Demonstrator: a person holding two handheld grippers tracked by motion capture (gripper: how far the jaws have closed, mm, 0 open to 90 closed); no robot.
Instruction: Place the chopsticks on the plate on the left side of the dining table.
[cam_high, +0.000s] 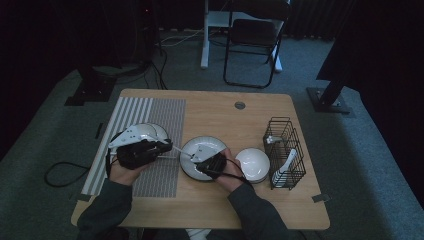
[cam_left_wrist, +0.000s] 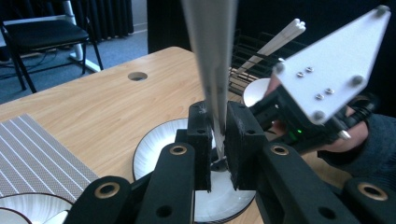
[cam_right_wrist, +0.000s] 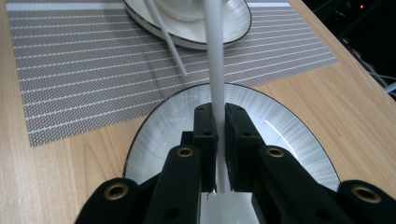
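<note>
Table setting, mid-way by my estimate. The left gripper (cam_high: 167, 146), at about 8 o'clock on the table, has its jaws pinched on a thin metal utensil handle (cam_left_wrist: 212, 70) that runs up out of the left gripper view; I cannot tell what sort of utensil it is. The right gripper (cam_high: 196, 161), at 6 o'clock, has its jaws pressed on a white chopstick (cam_right_wrist: 215, 70). Both held pieces hang over the centre plate (cam_high: 192, 172). A second chopstick (cam_right_wrist: 168, 39) lies from the placemat (cam_high: 165, 180) toward the plate on the mat (cam_right_wrist: 236, 28). Done: plates out, white bowl (cam_high: 252, 164) at 4 o'clock. Left: place both held pieces; the wire rack (cam_high: 285, 150) at 3 o'clock holds more utensils
</note>
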